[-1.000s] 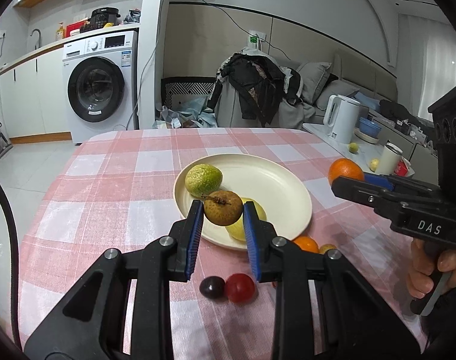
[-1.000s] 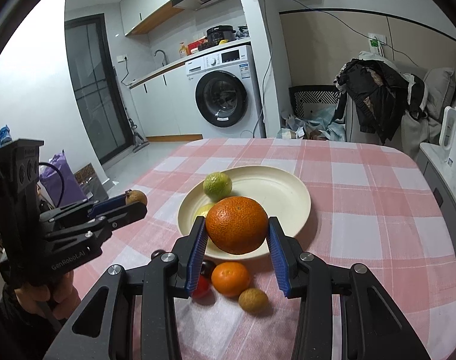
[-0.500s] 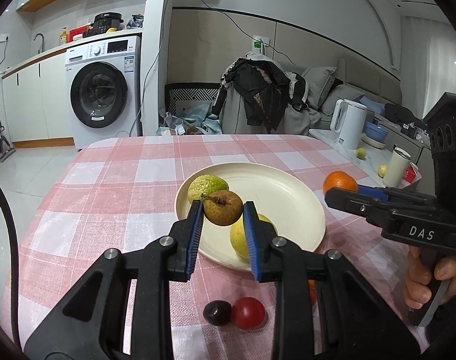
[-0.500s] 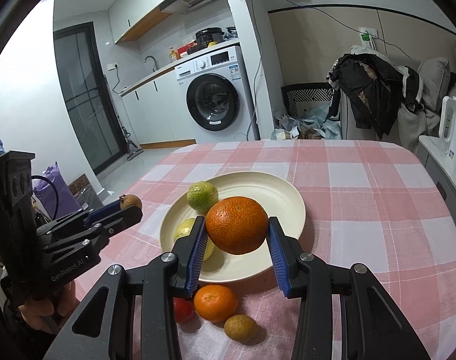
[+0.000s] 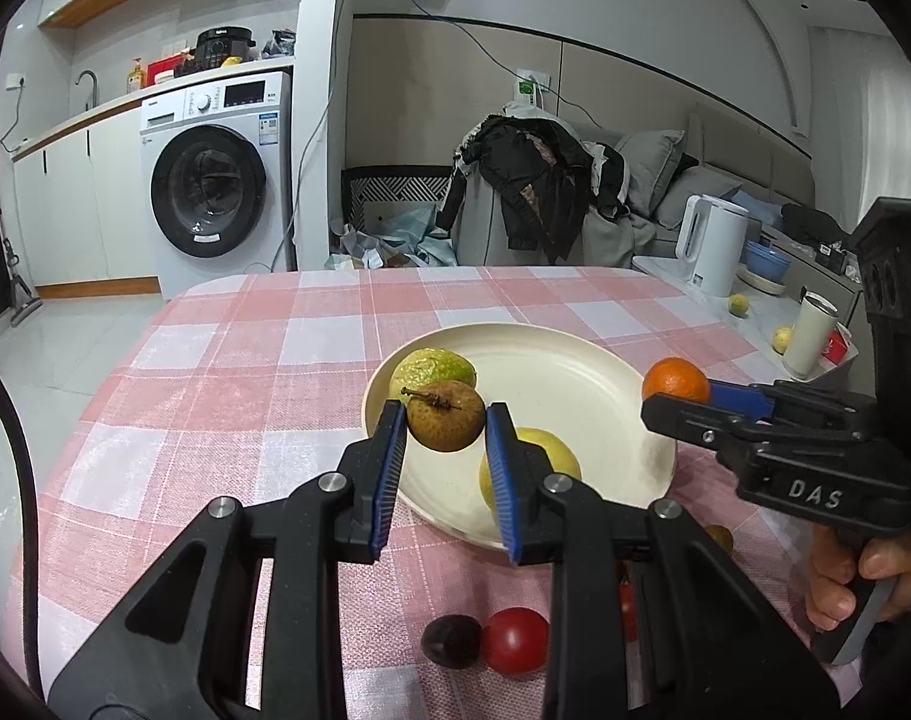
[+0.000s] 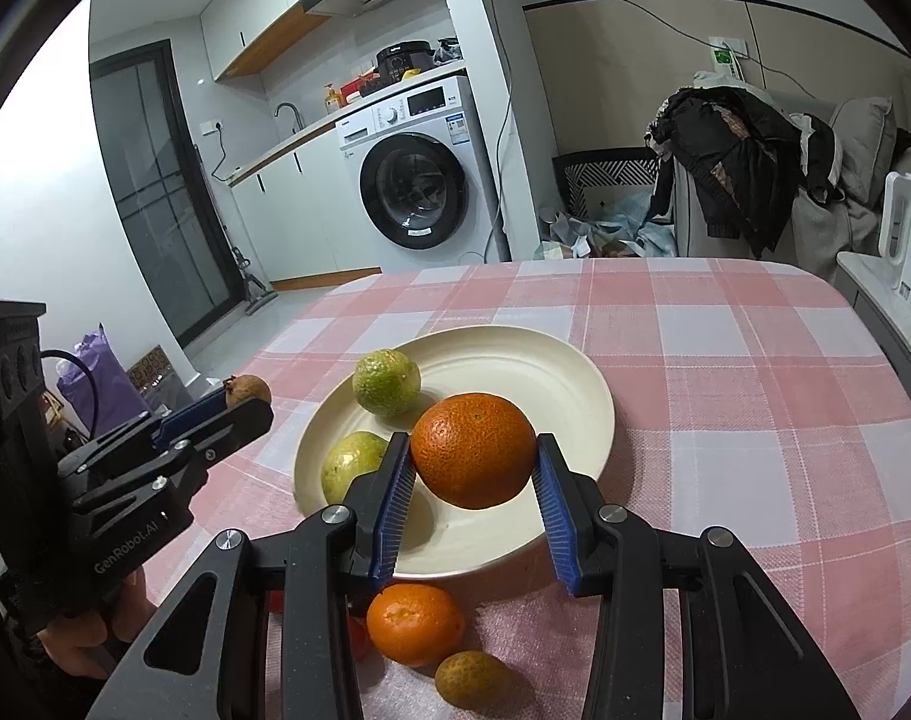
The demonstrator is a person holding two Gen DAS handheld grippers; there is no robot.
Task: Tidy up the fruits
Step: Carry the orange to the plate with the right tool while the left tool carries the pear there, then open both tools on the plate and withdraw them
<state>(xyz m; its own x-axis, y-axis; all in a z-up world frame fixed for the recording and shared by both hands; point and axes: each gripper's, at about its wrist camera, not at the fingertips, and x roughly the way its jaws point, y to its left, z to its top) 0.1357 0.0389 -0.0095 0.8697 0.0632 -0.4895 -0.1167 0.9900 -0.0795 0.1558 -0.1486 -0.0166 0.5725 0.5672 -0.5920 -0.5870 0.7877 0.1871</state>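
My left gripper (image 5: 445, 426) is shut on a small brown stemmed fruit (image 5: 446, 415), held above the near left rim of the cream plate (image 5: 575, 384). My right gripper (image 6: 472, 461) is shut on a large orange (image 6: 473, 450), held over the plate (image 6: 545, 372). The plate holds a green citrus (image 6: 387, 382) and a yellow-green fruit (image 6: 353, 471). On the cloth in front lie a small orange (image 6: 414, 624), a small yellowish fruit (image 6: 470, 678), a red tomato (image 5: 515, 640) and a dark plum (image 5: 452, 640).
The round table has a pink checked cloth (image 5: 263, 372). A white kettle (image 5: 716, 252), a cup (image 5: 812, 333) and small fruits stand on a side counter at right. A washing machine (image 5: 221, 180) and a clothes-draped chair (image 5: 533, 198) stand beyond the table.
Both grippers have risen and moved forward with their fruits; the plate and loose fruits now sit lower in both views. The grips have not changed.
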